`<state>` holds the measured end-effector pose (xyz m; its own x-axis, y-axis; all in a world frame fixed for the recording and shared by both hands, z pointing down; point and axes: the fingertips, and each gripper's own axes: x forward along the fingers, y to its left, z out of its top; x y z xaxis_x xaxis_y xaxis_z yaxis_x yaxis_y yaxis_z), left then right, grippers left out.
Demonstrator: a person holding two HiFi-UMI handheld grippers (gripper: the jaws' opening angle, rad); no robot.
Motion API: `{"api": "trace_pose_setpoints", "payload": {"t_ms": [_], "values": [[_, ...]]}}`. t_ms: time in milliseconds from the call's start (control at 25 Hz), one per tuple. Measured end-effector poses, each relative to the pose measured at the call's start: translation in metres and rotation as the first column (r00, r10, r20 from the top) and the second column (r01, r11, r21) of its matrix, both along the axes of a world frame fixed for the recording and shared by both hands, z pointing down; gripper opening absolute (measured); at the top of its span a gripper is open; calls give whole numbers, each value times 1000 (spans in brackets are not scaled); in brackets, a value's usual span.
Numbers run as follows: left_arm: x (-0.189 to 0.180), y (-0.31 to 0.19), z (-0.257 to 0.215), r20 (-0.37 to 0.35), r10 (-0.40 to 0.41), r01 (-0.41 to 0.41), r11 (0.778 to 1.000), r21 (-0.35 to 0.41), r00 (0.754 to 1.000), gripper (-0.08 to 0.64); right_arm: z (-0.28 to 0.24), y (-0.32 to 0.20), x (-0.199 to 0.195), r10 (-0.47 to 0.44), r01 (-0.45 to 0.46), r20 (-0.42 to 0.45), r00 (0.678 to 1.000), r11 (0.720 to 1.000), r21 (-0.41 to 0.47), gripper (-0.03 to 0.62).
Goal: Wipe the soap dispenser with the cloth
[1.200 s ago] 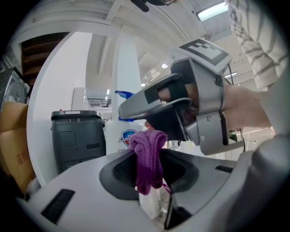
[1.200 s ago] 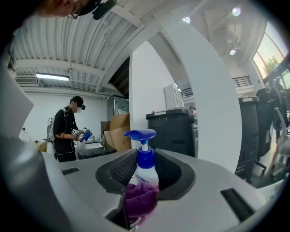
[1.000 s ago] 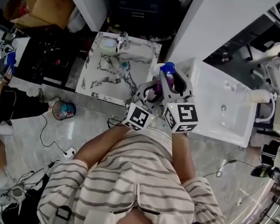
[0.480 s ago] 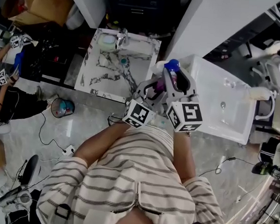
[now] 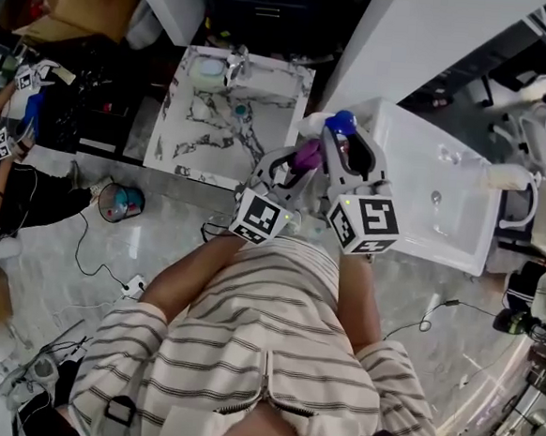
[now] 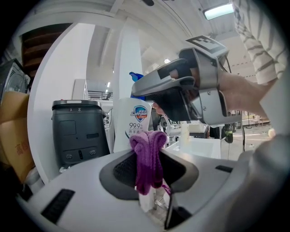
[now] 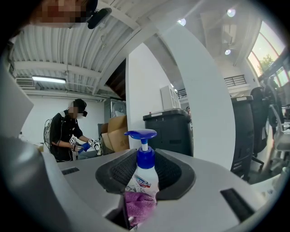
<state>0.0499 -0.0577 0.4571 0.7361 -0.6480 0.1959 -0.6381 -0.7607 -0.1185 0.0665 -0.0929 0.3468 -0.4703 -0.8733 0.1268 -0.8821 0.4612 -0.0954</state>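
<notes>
A white soap dispenser (image 7: 143, 176) with a blue pump (image 5: 340, 124) stands upright between the jaws of my right gripper (image 7: 144, 183), which is shut on its body. My left gripper (image 6: 147, 170) is shut on a folded purple cloth (image 6: 147, 156). It holds the cloth against the lower side of the bottle (image 6: 136, 124). In the head view the two grippers meet in front of the person's chest, left gripper (image 5: 291, 167) beside right gripper (image 5: 346, 150), with the cloth (image 5: 306, 154) between them. The cloth (image 7: 139, 206) covers the bottle's base in the right gripper view.
Below the grippers are a marble-topped sink counter (image 5: 265, 80) and a white basin (image 5: 460, 227). A black bin (image 6: 79, 131) stands behind the bottle. Another person (image 7: 68, 136) works at the far left. Cables and a small bucket (image 5: 122, 202) lie on the floor.
Both grippers keep their hold and stay together at the bottle. Only the head view has shifted a little.
</notes>
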Motion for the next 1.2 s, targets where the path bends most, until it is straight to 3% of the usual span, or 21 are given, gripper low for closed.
{"api": "trace_pose_setpoints", "payload": {"t_ms": [440,840,1200], "values": [[-13,3,-18,-42,-31,31,1000,0,999,121,4,2,1,-7,7,-5,1000,1000,1,132],[-26,0,-46,-136,-63,61,998,-16,989,122,2,1,5,-8,8,4,1000,1000,4,132],[-31,-1,-65,-161,-73,76,997,14,984,123,-1,5,13,-12,11,10,1000,1000,16,133]]}}
